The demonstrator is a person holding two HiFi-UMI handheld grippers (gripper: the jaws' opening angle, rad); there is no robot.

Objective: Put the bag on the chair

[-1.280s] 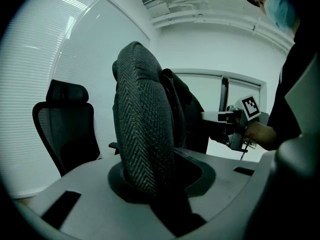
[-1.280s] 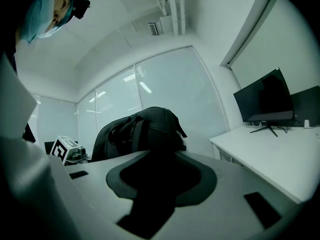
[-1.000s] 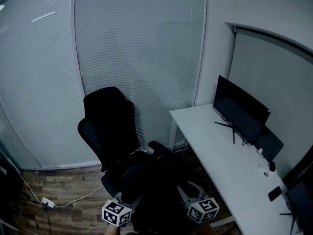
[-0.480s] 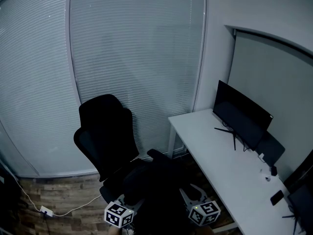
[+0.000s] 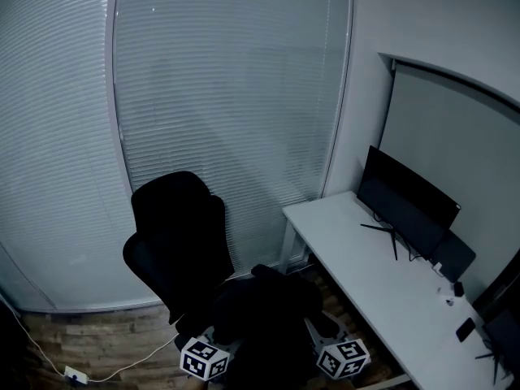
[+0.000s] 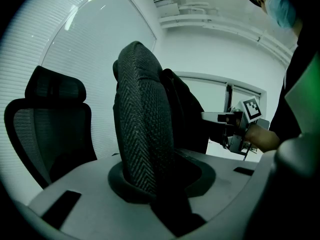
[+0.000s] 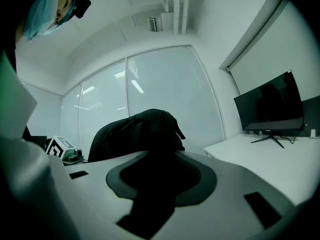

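The bag (image 5: pixel 268 319) hangs between both tongs at the front edge of the chair (image 5: pixel 175 226) seat. My left gripper (image 6: pixel 150 181) clamps its woven strap (image 6: pixel 142 129), and my right gripper (image 7: pixel 160 184) clamps its dark fabric. I should lower both evenly, releasing only once the seat bears it.

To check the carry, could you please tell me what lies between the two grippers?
The bag, in the head view; the left gripper and right gripper each hold a part of it.
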